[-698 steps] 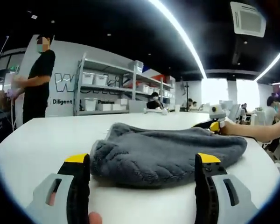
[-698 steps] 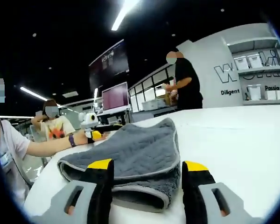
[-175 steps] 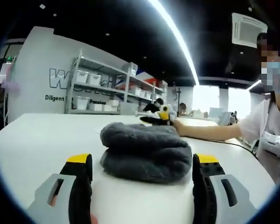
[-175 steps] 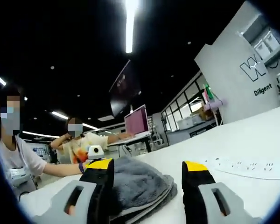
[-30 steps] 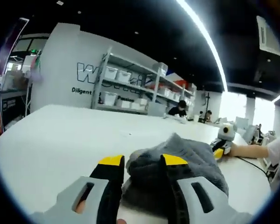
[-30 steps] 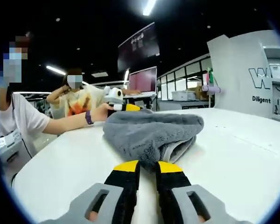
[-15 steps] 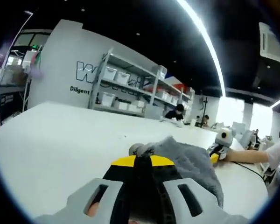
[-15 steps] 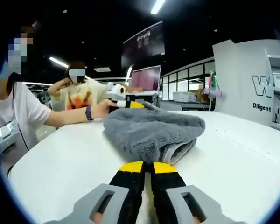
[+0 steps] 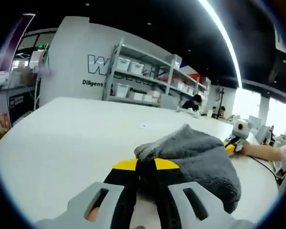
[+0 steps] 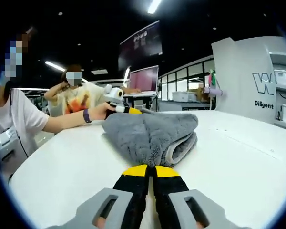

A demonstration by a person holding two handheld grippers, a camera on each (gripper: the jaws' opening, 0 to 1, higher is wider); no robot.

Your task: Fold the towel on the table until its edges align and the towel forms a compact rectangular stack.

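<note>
The grey fleecy towel (image 9: 200, 157) lies bunched in a folded heap on the white table (image 9: 62, 133). My left gripper (image 9: 145, 165) is shut on the towel's near edge, with a raised fold just beyond its yellow tips. In the right gripper view the towel (image 10: 150, 131) is a thick wedge with a pale hemmed edge at its right side. My right gripper (image 10: 151, 171) is shut on its near tip. The right gripper (image 9: 234, 139) also appears past the towel in the left gripper view, and the left gripper (image 10: 120, 108) sits behind the towel in the right gripper view.
White tabletop (image 10: 238, 143) stretches wide on both sides of the towel. Metal shelves with white bins (image 9: 138, 81) stand against a lettered wall. A person in a pale printed shirt (image 10: 78, 102) and a monitor (image 10: 144, 78) are beyond the table. A forearm (image 10: 57, 123) reaches over the edge.
A second ago both grippers' jaws stood apart around the towel's edges; both have since shut on it. In the last half second the pinched folds have risen slightly.
</note>
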